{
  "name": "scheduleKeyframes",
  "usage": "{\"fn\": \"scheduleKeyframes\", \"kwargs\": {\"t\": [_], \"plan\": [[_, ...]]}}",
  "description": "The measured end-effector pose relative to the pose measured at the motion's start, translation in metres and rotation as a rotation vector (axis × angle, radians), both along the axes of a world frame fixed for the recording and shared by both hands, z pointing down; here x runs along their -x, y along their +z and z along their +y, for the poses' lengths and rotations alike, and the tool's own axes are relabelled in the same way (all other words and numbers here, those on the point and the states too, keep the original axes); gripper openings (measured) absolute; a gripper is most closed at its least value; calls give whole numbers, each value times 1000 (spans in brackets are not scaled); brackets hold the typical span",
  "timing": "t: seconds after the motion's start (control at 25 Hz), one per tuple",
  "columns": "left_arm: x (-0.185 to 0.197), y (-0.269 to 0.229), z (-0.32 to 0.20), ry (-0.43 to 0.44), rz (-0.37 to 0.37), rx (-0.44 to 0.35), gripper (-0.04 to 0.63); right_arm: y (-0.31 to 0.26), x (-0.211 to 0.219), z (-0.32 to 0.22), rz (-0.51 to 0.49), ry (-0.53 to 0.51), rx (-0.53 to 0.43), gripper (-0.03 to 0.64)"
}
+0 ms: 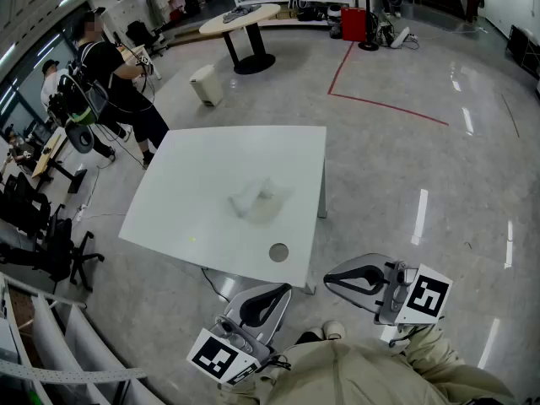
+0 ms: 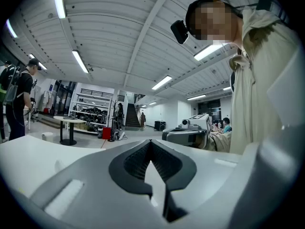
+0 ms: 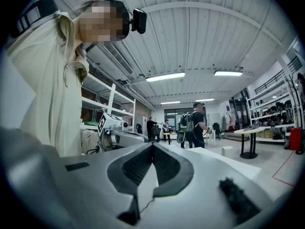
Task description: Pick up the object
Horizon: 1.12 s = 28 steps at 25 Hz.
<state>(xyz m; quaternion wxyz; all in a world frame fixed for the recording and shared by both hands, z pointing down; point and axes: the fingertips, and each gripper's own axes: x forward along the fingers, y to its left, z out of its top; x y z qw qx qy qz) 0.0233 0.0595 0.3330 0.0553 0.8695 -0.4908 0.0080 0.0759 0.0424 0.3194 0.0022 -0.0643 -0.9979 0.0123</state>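
Observation:
A pale, translucent crumpled object [image 1: 257, 201] lies near the middle of the white square table [image 1: 194, 184]. Both grippers are held low in front of the person's body, short of the table's near edge and well away from the object. My left gripper [image 1: 283, 290] is shut with nothing in it; in the left gripper view its jaws [image 2: 151, 142] meet at the tips and point level across the room. My right gripper [image 1: 333, 278] is also shut and empty, its tips touching in the right gripper view [image 3: 153, 144]. Neither gripper view shows the object.
A round grey cap [image 1: 278, 251] sits in the table near its front edge. Two people [image 1: 118, 78] stand beyond the far left corner. A white bin [image 1: 205, 84] and a round table [image 1: 245, 24] stand further off. Office chairs [image 1: 51, 243] are at the left.

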Motion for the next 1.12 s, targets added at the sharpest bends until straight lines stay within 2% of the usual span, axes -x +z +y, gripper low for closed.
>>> {"fn": "scheduleKeyframes", "kwargs": {"t": [0.44, 0.84, 1.12], "plan": [[17, 17, -11, -26, 23, 25, 5, 14, 16, -18, 16, -4, 25, 3], [69, 17, -70, -1, 20, 18, 6, 8, 69, -72, 25, 28, 9, 3], [109, 23, -98, 16, 47, 24, 6, 17, 113, -94, 60, 25, 27, 3]]}}
